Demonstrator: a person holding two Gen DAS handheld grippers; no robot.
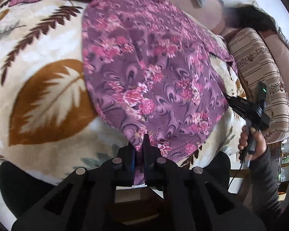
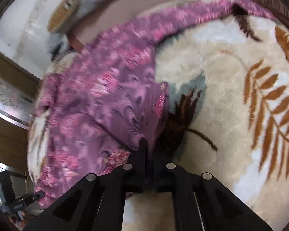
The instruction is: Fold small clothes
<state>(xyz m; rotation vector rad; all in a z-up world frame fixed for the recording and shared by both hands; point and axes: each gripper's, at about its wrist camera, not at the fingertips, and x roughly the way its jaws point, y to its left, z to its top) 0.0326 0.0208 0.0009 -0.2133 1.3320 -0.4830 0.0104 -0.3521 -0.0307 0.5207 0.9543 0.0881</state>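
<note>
We hold the left claw [image 1: 139, 144] pointed steeply down at the near edge of the purple floral garment [image 1: 148, 73], its jaws closed narrow with a fold of that cloth pinched between the pads. We hold the right claw [image 2: 144, 146] angled down in the same manner; its jaws are drawn tight together at the garment's [image 2: 98, 104] hem edge, and the cloth appears caught between them, though the fingertips hide the contact itself. In the left wrist view the right hand [image 1: 250, 142] grips its tool handle at the far right side of the garment, with a dark sleeve [image 1: 264, 182] trailing below. The garment lies spread flat on a cream blanket [image 1: 48, 44] printed with brown leaves, which covers a bed. A sleeve of the garment [image 2: 192, 17] stretches away across the blanket. A striped cushion [image 1: 260, 73] stands just beside the bed edge, near the right hand. Both views are partly blurred.
</note>
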